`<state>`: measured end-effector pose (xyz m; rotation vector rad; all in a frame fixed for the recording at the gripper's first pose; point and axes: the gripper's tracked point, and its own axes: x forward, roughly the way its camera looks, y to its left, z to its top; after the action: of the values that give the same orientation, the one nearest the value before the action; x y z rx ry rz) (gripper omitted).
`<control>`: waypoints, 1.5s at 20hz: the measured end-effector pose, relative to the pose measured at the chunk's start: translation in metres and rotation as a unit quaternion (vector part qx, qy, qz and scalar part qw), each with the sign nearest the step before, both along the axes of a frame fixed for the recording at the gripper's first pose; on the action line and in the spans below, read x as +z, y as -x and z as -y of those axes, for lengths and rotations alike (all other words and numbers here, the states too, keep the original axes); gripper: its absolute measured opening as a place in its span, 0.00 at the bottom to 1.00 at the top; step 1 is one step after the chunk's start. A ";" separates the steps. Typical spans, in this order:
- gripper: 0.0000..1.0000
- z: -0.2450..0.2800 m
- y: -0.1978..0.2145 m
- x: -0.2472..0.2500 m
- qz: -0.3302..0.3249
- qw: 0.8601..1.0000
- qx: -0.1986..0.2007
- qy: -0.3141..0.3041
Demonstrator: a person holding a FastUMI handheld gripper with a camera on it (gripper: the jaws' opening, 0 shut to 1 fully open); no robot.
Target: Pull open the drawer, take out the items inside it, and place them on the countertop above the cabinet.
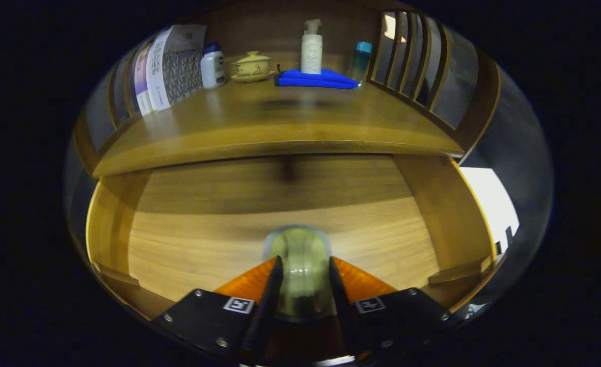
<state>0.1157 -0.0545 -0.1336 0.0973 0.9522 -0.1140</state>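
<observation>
The wooden drawer [178,244] stands pulled open below the countertop [260,127]. My gripper [303,267] hangs over the drawer's bare bottom, shut on a small rounded yellow-green item [300,255] that sits between the orange fingers [252,280]. The item looks blurred, and I cannot tell what it is. On the countertop at the back lie a folded blue cloth [315,79], a white pump bottle [311,48] standing on it, a teal-capped bottle [361,61], a yellow lidded cup on a saucer [251,66] and a white jar with a blue cap [212,65].
Books and boxes [165,69] lean at the countertop's left end. A slatted wooden rail [415,66] fences the right side. The drawer's side walls [443,214] rise on both sides of the gripper. The front middle of the countertop is bare wood.
</observation>
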 end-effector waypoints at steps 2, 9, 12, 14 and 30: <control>0.33 0.003 -0.003 0.003 0.010 1.000 -0.004 0.007; 0.16 0.009 -0.005 0.035 0.079 0.996 -0.023 0.028; 0.16 0.018 -0.010 0.070 0.129 0.990 -0.045 0.028; 0.16 0.026 -0.013 0.094 0.152 0.986 -0.058 0.031; 0.16 0.032 -0.129 0.160 0.201 0.978 -0.016 0.048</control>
<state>0.2449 -0.0870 0.0267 0.0433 0.5410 -0.1629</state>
